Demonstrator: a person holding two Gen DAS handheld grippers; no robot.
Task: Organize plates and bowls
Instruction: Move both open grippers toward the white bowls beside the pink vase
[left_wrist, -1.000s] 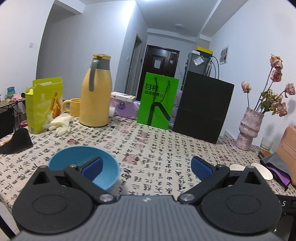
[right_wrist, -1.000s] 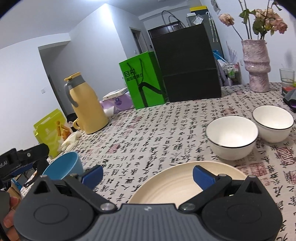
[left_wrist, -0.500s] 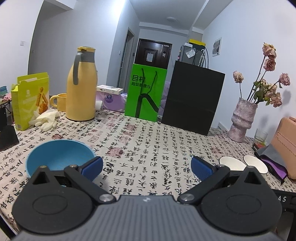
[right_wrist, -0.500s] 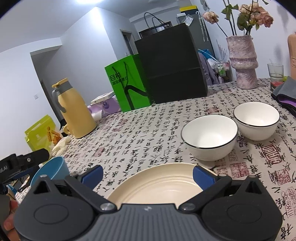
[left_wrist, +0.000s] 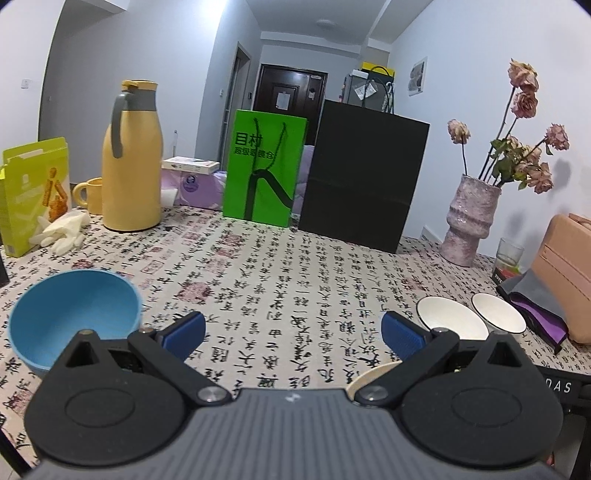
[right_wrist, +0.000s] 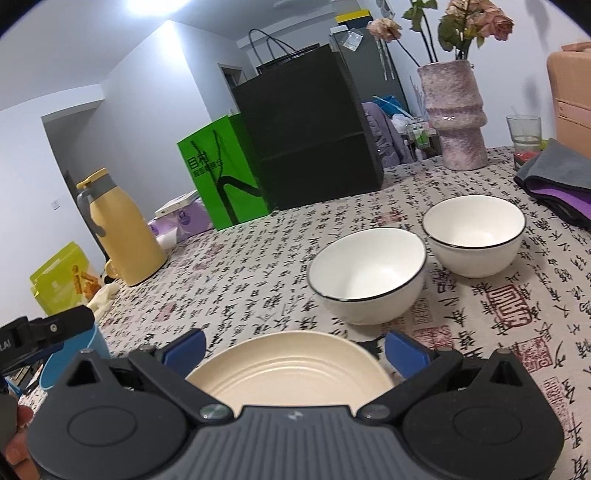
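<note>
A blue bowl (left_wrist: 74, 314) sits on the patterned tablecloth just left of my left gripper (left_wrist: 291, 332), which is open with nothing between its fingers. Two white bowls with dark rims stand side by side, the nearer white bowl (right_wrist: 367, 273) and the farther white bowl (right_wrist: 474, 234); both also show at the right in the left wrist view (left_wrist: 448, 323). A cream ribbed plate (right_wrist: 291, 373) lies directly below my right gripper (right_wrist: 295, 350), which is open above it. The blue bowl (right_wrist: 79, 360) shows at the left edge, partly behind the other gripper.
Along the back stand a yellow thermos (left_wrist: 131, 158), a yellow mug (left_wrist: 88, 194), a green bag (left_wrist: 264, 166), a black bag (left_wrist: 362, 177) and a pink vase of dried flowers (left_wrist: 469, 221). A snack box (left_wrist: 31, 192), gloves (left_wrist: 61, 230) and grey-purple cloth (right_wrist: 554, 184) lie around.
The left gripper has drawn right and back, so the blue bowl now lies left of its fingers instead of under one. The right gripper moved closer to the white bowls, above the plate.
</note>
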